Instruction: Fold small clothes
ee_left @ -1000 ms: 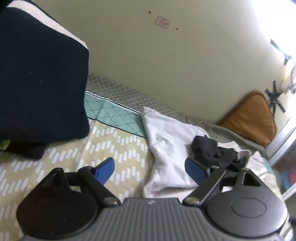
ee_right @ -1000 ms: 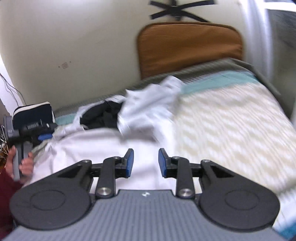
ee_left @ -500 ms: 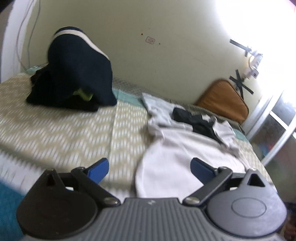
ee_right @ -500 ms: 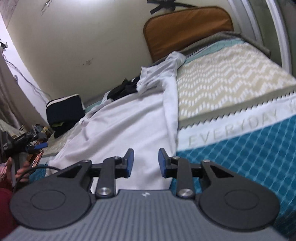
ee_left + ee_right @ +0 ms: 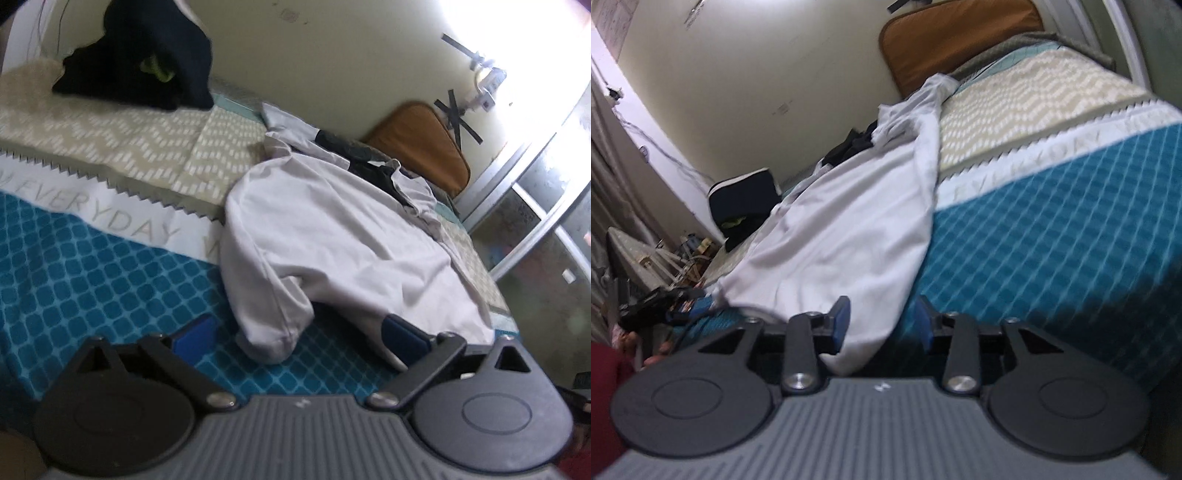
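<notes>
A white garment [image 5: 332, 236] lies spread across the bed, reaching down to the teal near edge. My left gripper [image 5: 297, 332] stands wide open with a bunched corner of the white garment lying between its fingers, pads clear of it. In the right wrist view the white garment's [image 5: 842, 221] other near corner hangs between the fingers of my right gripper [image 5: 882, 321], whose jaws are opening. The left gripper [image 5: 665, 302] also shows there at the garment's far-left corner. A black garment [image 5: 369, 166] lies crumpled on the white one's far end.
A navy pile [image 5: 147, 62] with a green scrap sits at one end of the bed, an orange cushion [image 5: 424, 147] against the wall at the other. The patterned bedspread [image 5: 74, 277] shows bare on both sides of the garment. A hand and red sleeve [image 5: 605, 373] are at the left.
Both grippers have drawn back from the wall to the bed's near edge. The white garment now lies stretched out toward that edge. The right jaws stand wider than before.
</notes>
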